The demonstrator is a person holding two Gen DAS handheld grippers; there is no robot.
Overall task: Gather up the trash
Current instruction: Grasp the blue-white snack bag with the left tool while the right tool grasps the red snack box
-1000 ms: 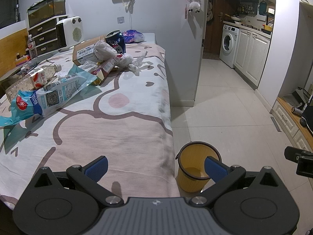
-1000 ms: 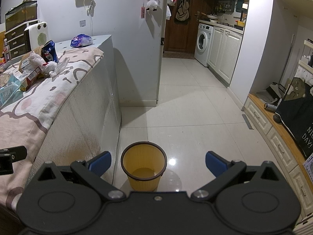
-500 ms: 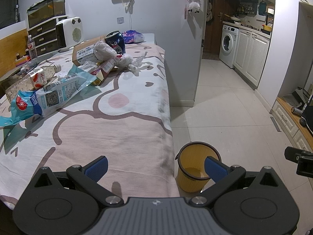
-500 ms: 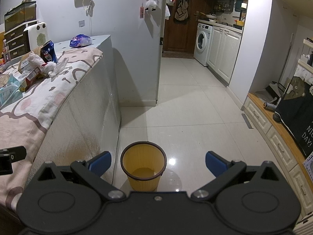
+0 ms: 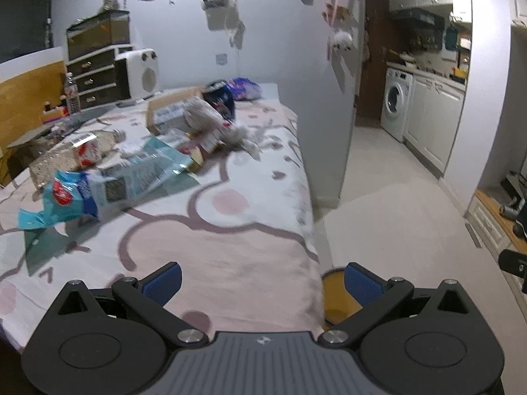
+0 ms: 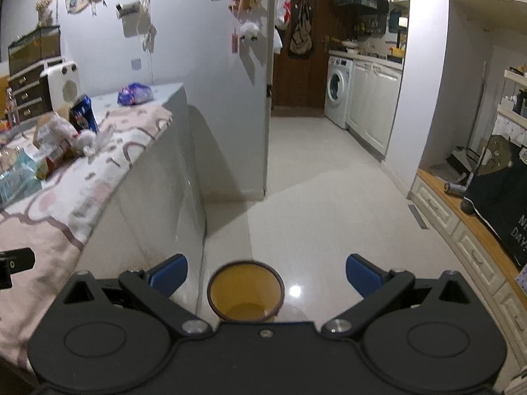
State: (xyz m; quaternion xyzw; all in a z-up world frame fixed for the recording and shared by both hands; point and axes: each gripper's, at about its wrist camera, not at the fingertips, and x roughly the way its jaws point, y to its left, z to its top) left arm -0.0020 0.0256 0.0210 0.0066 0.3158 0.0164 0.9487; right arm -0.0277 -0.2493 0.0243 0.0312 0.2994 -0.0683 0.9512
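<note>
Trash lies on the pink patterned table cover (image 5: 210,247): a teal plastic bag (image 5: 108,184), a clear bottle (image 5: 72,151), a cardboard box (image 5: 171,112), a blue can (image 5: 220,98), crumpled white tissues (image 5: 240,135) and a purple wrapper (image 5: 245,89). A yellow bin (image 6: 245,293) stands on the floor beside the table; its rim shows in the left wrist view (image 5: 332,289). My left gripper (image 5: 262,281) is open and empty over the table's near edge. My right gripper (image 6: 265,275) is open and empty above the bin.
A white heater (image 5: 138,75) and a drawer unit (image 5: 95,75) stand at the table's back. A wall corner (image 6: 266,98) lies beyond the table. A washing machine (image 6: 337,90) and white cabinets (image 6: 372,98) line the tiled floor (image 6: 329,204). A low bench (image 6: 477,230) runs along the right.
Both cameras have tilted up and moved slightly forward, so the bin sits lower in each view. Both grippers stay open and empty. The trash has not moved.
</note>
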